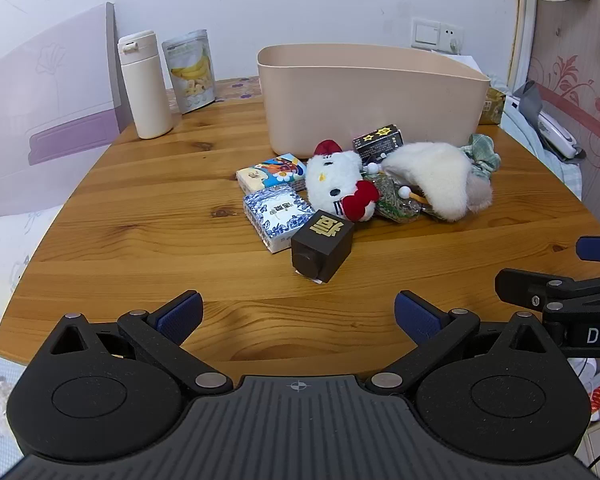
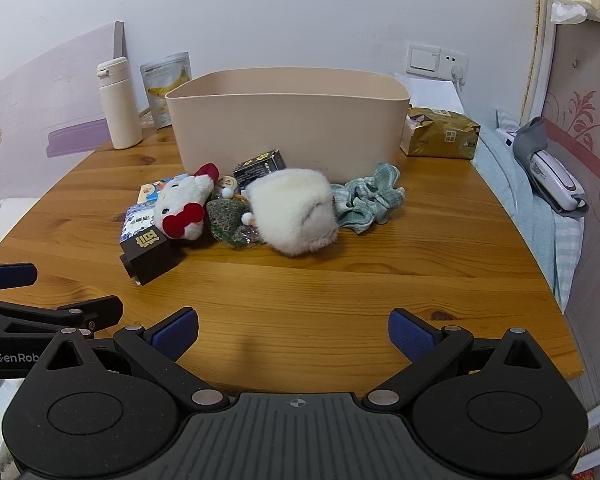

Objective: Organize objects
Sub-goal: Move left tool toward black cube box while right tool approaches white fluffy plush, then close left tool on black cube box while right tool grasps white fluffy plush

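A beige bin point(image 1: 372, 96) point(image 2: 288, 120) stands at the back of the wooden table point(image 1: 140, 216) point(image 2: 380, 280). In front of it lies a pile: a white cat plush with red bow point(image 1: 336, 184) point(image 2: 182, 208), a dark brown box with a gold character point(image 1: 322, 250) point(image 2: 150, 254), two tissue packs point(image 1: 278, 214), a black starred box point(image 1: 378, 142) point(image 2: 260, 166), a white fluffy item point(image 1: 436, 178) point(image 2: 296, 212), a green checked scrunchie point(image 1: 484, 156) point(image 2: 370, 198) and a green net pouch point(image 2: 226, 218). My left gripper point(image 1: 298, 316) and right gripper point(image 2: 294, 330) are open and empty, near the front edge.
A cream bottle point(image 1: 144, 84) point(image 2: 118, 104) and a banana snack pouch point(image 1: 190, 70) point(image 2: 166, 88) stand at the back left. A gold tissue pack point(image 2: 440, 134) lies right of the bin. A bed with a white device point(image 2: 552, 176) borders the table's right side.
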Available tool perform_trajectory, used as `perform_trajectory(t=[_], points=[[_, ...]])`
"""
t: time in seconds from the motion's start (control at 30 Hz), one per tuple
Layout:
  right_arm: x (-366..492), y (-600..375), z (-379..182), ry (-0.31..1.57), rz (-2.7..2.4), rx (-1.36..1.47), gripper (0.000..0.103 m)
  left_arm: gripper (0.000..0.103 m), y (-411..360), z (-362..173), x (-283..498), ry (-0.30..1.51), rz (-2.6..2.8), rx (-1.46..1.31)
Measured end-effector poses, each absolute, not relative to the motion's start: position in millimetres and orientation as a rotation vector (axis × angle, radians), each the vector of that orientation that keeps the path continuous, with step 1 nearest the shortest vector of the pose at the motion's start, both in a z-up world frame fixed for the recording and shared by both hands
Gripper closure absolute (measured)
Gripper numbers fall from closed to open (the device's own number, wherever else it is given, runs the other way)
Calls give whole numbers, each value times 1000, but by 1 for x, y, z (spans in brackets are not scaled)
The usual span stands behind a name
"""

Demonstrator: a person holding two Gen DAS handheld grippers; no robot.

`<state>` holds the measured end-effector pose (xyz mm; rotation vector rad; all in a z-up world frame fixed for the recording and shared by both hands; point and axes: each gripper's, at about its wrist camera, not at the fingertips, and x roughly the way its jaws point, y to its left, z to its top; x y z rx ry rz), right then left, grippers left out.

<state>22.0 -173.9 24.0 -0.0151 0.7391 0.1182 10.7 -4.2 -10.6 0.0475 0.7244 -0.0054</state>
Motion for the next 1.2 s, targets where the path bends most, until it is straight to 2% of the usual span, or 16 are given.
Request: perform_trajectory(t=[0.67,1.2], points=[[35,-177,22,730,124,19,6,0,-3,-16,32,750,-29,52],[63,-178,15,758,119,11,19,0,-2,-25,60,774,-63,56]])
